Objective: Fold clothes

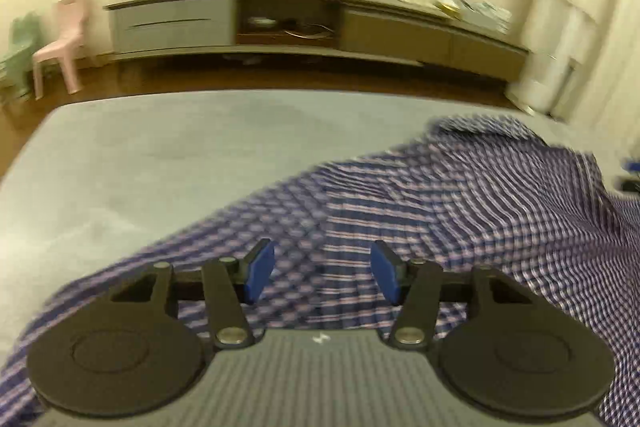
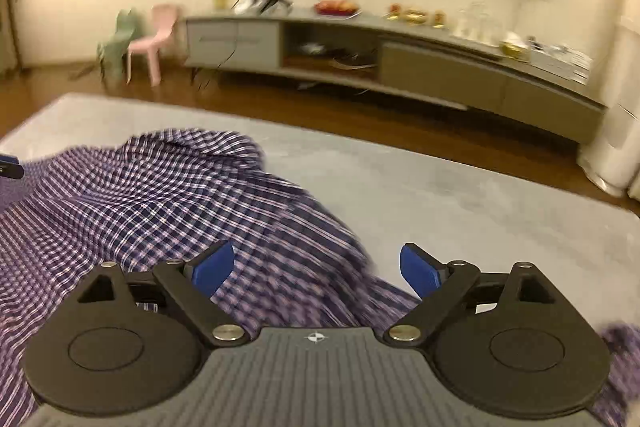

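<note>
A blue, purple and white checked shirt [image 1: 460,195] lies rumpled on a grey padded surface [image 1: 168,155]. In the left wrist view it spreads from the lower left up to the right. My left gripper [image 1: 323,273] hovers just over the cloth. Its blue pads [image 1: 260,271] stand apart with no fold pinched between them. In the right wrist view the shirt [image 2: 160,203] covers the left half, bunched into a hump at the far end. My right gripper [image 2: 316,273] is open wide above the shirt's right edge, and nothing is between its pads [image 2: 420,275].
Beyond the grey surface [image 2: 440,187] runs a wooden floor [image 2: 168,95]. A long low cabinet [image 2: 400,67] stands against the far wall, with a pink chair [image 2: 154,39] and a green chair [image 2: 120,43] to its left. A white appliance [image 2: 616,147] stands at the right.
</note>
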### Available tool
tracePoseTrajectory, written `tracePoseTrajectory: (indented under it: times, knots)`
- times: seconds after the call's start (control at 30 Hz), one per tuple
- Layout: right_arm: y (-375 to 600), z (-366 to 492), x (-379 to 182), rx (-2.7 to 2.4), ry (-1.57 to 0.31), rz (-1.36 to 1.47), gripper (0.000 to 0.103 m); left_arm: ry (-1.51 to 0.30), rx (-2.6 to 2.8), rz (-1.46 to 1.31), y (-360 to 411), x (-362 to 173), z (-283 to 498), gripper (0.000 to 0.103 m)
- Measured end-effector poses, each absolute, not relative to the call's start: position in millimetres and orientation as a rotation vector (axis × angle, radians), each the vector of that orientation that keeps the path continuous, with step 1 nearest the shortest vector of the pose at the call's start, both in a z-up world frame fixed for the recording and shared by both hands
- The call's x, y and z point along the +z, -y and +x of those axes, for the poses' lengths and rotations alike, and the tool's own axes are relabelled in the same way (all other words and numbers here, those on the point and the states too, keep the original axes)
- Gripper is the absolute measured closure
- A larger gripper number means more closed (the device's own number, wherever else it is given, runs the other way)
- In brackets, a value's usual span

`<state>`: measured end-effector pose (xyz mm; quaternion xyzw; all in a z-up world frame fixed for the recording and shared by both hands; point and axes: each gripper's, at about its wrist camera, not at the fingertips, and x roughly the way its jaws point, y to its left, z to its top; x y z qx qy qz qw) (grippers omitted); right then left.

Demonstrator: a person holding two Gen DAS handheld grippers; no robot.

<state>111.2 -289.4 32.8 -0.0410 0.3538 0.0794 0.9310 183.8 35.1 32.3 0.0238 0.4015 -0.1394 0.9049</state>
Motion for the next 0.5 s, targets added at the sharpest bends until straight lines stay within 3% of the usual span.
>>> tracePoseTrajectory:
  times: [0.03,0.07,0.33,0.5]
  knots:
    - [285,128,23,0.175,-0.775,-0.087,0.047,-0.848,-0.276,0.071,-31,26,187,0.050]
    - [284,145,18,0.160,-0.823,-0.095,0.097,-0.866,-0.251,0.081,-31,19,192,0.050]
    - [265,204,5,-0.013,-0.833,-0.266,0.096,-0.850,-0.031,0.057,-58,11,198,0.047]
    - [258,191,24,-0.094,-0.736,-0.293,0.078,-0.799,0.010,0.080,-56,25,193,0.053]
